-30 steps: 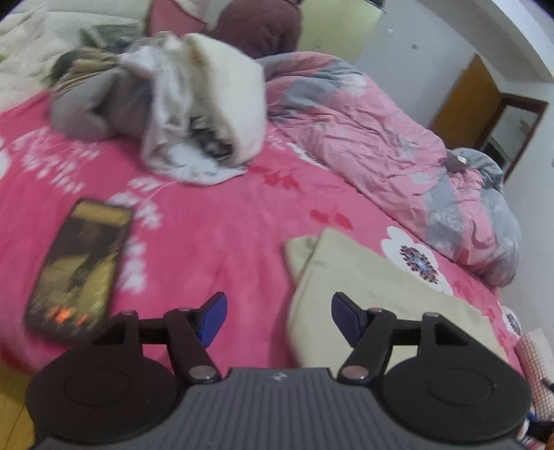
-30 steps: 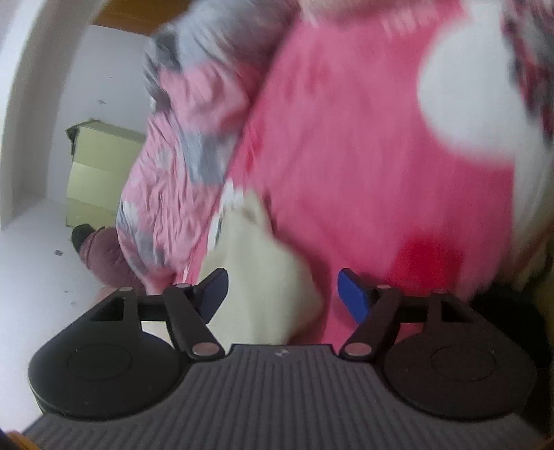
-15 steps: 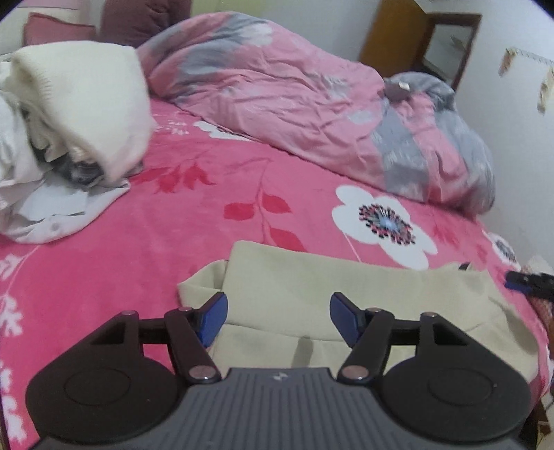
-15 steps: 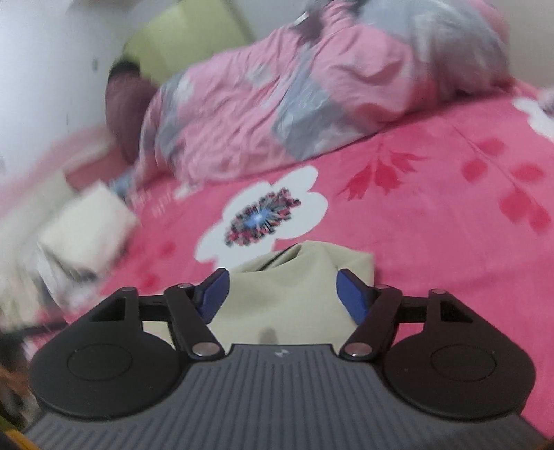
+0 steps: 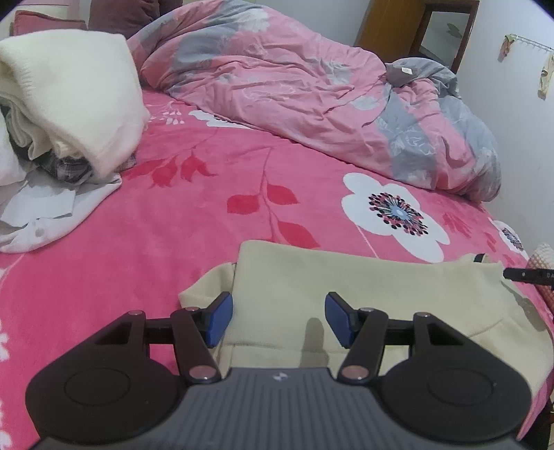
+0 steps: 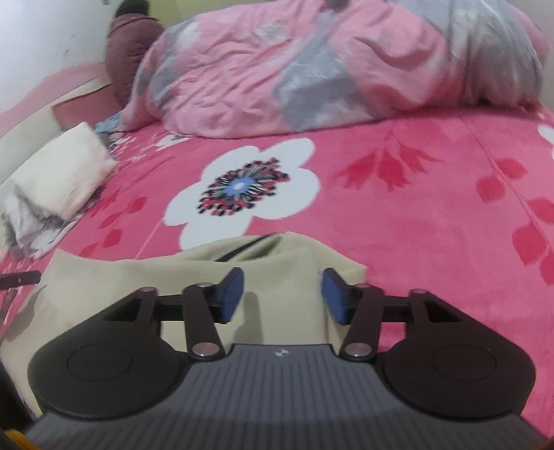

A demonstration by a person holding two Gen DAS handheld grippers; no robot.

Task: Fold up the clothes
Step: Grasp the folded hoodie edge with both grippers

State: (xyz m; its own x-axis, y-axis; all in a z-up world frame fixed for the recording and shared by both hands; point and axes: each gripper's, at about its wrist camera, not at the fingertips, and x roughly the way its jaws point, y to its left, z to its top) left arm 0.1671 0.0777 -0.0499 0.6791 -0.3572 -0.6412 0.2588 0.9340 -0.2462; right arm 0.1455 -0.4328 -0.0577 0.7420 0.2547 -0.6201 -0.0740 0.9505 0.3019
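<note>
A heap of unfolded laundry (image 5: 62,114), topped by a thick cream knitted piece over white and checked cloth, is seen toward the left side of the bed in the left wrist view, well apart from the garment being worked on. A crumpled pink and grey floral quilt (image 5: 311,97) is bunched along the far side of the bed, and dark maroon pillows (image 6: 126,52) are propped at the head end. Nothing is found lying between the grippers and the garment.

The bed is covered by a bright pink plush blanket (image 5: 155,242) printed with large white flowers and red leaves. White walls and a brown wooden door frame (image 5: 384,27) are visible beyond the quilt.

The pale beige fleece garment (image 5: 363,297) is laid flat at the near edge of the bed, partly folded, with one layer doubled over another and a small flap protruding at its left end. In the right wrist view its right end (image 6: 294,270) is slightly humped, with a dark line showing at the fold.

The left gripper (image 5: 278,320) is held just above the garment's left part, its blue-padded jaws spread and empty. The right gripper (image 6: 282,297) is held over the right end, jaws likewise spread, with nothing pinched.
</note>
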